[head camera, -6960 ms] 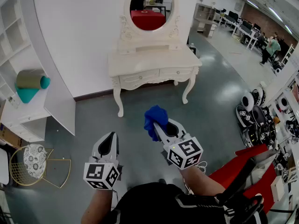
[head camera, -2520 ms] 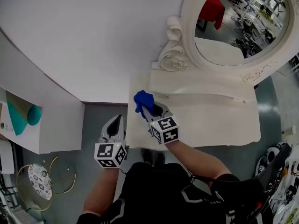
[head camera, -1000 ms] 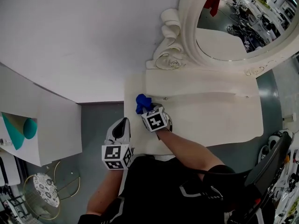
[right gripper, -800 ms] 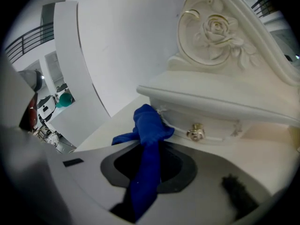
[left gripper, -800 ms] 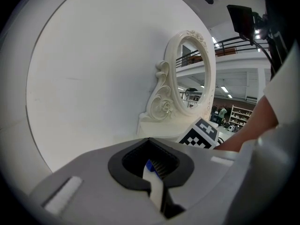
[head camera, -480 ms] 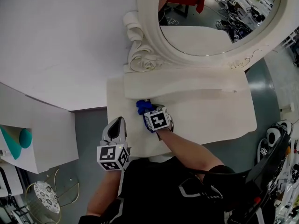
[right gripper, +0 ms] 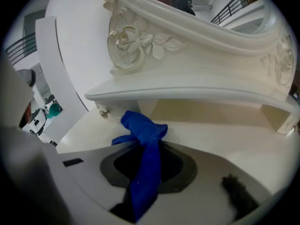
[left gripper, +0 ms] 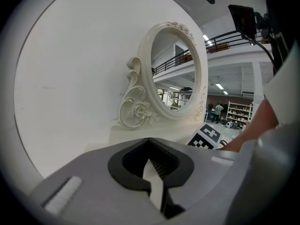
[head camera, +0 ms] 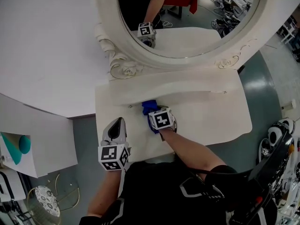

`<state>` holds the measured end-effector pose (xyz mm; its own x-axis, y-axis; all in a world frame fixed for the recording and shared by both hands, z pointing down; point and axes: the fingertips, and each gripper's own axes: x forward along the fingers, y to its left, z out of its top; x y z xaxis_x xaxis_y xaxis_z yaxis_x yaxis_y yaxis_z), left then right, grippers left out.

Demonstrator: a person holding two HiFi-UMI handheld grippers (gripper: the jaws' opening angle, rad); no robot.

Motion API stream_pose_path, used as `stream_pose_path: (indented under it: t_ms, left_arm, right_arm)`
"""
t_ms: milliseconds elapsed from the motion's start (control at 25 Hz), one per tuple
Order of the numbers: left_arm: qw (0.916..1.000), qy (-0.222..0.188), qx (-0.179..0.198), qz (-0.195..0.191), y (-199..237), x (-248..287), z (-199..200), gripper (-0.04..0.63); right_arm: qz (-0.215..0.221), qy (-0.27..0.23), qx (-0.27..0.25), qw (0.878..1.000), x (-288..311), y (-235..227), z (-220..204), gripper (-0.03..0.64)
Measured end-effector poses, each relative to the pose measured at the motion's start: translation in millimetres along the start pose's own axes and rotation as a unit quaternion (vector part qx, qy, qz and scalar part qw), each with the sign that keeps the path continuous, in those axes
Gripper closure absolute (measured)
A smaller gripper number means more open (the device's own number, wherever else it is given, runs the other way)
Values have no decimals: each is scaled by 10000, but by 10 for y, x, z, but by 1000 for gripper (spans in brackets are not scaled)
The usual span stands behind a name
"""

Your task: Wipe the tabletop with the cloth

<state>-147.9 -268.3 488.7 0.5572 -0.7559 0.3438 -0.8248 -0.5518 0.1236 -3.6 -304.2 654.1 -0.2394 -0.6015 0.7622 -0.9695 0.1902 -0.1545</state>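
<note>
A blue cloth (head camera: 149, 108) is bunched against the cream dressing-table top (head camera: 211, 111), close under the raised back shelf (head camera: 187, 86). My right gripper (head camera: 153, 115) is shut on the cloth, which hangs down between its jaws in the right gripper view as a blue cloth (right gripper: 143, 151) pressed on the tabletop (right gripper: 243, 149). My left gripper (head camera: 115, 134) hovers at the table's front left corner, jaws shut with nothing between them; in the left gripper view the left gripper (left gripper: 152, 182) points along the table toward the mirror (left gripper: 176, 74).
An oval mirror (head camera: 187, 13) in a carved frame stands behind the shelf and reflects my arm. A small drawer knob (right gripper: 104, 113) sits left of the cloth. A white cabinet (head camera: 33, 135) stands to the left; grey floor lies beyond the table's right end.
My right gripper has slid the cloth along the tabletop to the right, near the back shelf. The view has shifted, so more of the mirror shows. The left gripper stays by the front left corner.
</note>
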Motion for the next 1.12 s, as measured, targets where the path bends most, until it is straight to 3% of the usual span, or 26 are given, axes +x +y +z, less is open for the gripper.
stream_pose_path:
  t_ms: [1120]
  left_arm:
    - [9970,186,183,-728,-1945,901,152,588]
  right_arm:
    - [-503,-147,848,9950,-867,-2259,-508,528]
